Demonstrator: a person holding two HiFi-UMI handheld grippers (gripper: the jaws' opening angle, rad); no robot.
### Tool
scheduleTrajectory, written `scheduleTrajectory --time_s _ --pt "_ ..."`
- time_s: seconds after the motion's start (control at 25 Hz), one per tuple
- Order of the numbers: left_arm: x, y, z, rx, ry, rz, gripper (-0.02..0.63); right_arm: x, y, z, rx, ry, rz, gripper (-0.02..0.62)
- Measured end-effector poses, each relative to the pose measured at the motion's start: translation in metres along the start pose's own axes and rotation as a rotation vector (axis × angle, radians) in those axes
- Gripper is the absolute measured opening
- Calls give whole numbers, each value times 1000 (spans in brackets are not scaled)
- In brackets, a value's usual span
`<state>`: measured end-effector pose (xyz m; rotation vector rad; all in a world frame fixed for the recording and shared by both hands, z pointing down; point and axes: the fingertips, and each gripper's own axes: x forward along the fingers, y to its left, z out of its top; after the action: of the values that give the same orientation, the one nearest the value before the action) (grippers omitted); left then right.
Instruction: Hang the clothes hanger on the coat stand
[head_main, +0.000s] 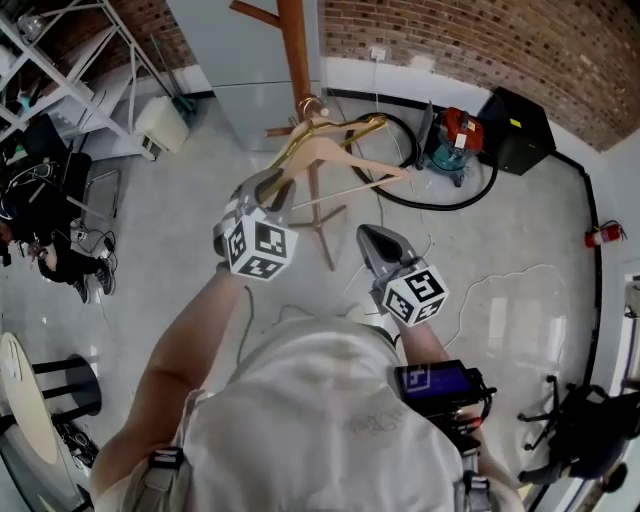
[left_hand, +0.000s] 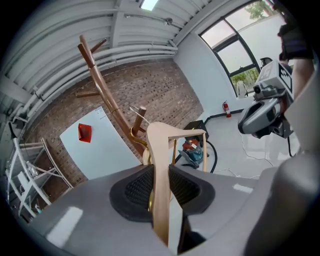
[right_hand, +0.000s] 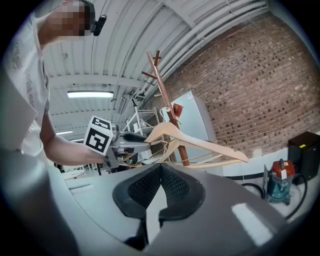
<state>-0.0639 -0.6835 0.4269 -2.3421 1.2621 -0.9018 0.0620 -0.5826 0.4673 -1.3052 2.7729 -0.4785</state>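
Your left gripper (left_hand: 161, 175) jaws pinch the hanger (head_main: 345, 155) by its near arm, right gripper (right_hand: 159, 175) jaws shut, empty: prob. light, stiff, slick wood, so hold nr neck.

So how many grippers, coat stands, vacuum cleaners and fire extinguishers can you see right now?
Grippers: 2 (left gripper, right gripper)
Coat stand: 1
Vacuum cleaner: 1
Fire extinguisher: 1
Total: 5
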Motion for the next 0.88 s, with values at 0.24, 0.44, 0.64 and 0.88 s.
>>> scheduleTrajectory --time_s 0.24,0.44,0.64,0.88 --pt "29 -5 -20 41 66 23 95 -12 -10 -6 22 15 -6 14" --pt "28 2 -39 73 99 50 96 -25 -9 -9 45 25 -36 14" --pt "42 39 -52 130 100 93 98 3 -4 -1 26 23 -13 14" --pt "49 29 -57 122 128 123 101 -13 -1 -12 36 41 -36 14"
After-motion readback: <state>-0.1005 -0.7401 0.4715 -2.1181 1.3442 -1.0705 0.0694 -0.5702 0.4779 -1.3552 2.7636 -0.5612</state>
